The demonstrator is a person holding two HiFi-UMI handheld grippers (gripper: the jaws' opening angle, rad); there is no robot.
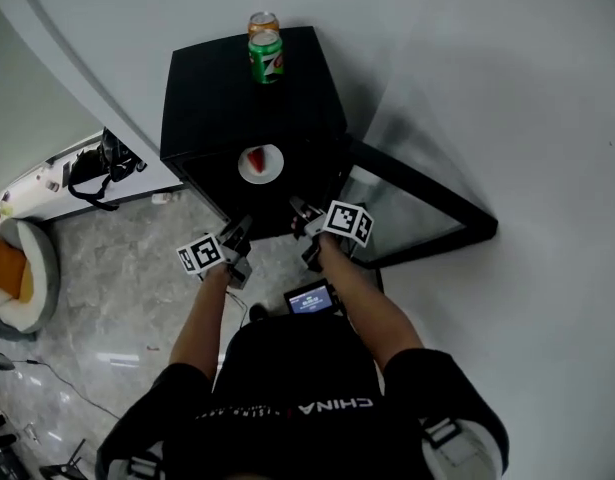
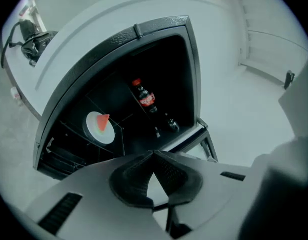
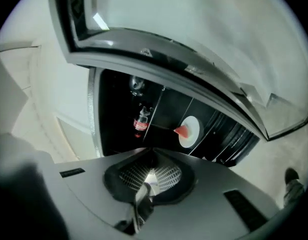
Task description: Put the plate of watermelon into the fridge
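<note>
round white plate [image 1: 273,172] inside black fridge [image 1: 237,103]; left gripper [image 2: 154,153] and right gripper [image 3: 152,153] pressed together.

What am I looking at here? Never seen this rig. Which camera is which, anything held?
No robot: a person holds a two-jaw gripper in each hand. The head view comes from a camera on the person's head, looking down. The other two cameras ride on the grippers, looking along their jaws. The left gripper and right gripper hang before an open black mini fridge, its glass door swung right. Both pairs of jaws are together, holding nothing. The round white plate with a red watermelon wedge already sits inside, near a dark cola bottle. A green can and an orange can stand on top.
</note>
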